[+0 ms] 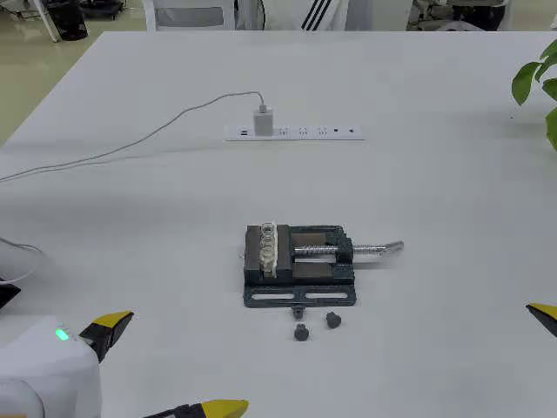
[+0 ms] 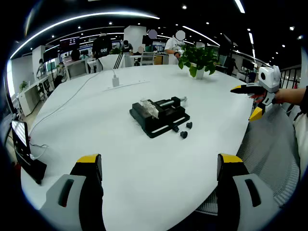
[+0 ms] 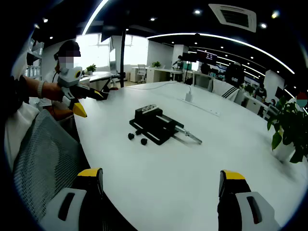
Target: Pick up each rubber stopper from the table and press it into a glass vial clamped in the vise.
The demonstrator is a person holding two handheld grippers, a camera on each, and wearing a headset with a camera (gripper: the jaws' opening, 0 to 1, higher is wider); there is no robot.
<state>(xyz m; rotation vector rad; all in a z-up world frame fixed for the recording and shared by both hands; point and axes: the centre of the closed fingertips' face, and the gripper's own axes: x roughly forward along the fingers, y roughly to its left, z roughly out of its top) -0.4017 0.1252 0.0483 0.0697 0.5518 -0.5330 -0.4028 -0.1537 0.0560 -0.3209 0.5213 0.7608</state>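
A dark vise sits mid-table with several glass vials clamped upright in its jaws. Two dark rubber stoppers lie on the table just in front of it. My left gripper hovers open at the near left edge, well short of the stoppers; its own view shows the vise and stoppers far ahead. My right gripper is open and empty off the near right, with the vise and stoppers ahead; one yellow fingertip shows in the head view.
A white power strip with a plugged charger and trailing cable lies behind the vise. A potted plant stands at the right edge. A mesh chair sits by the near edge. A phone on a stand is at the far left.
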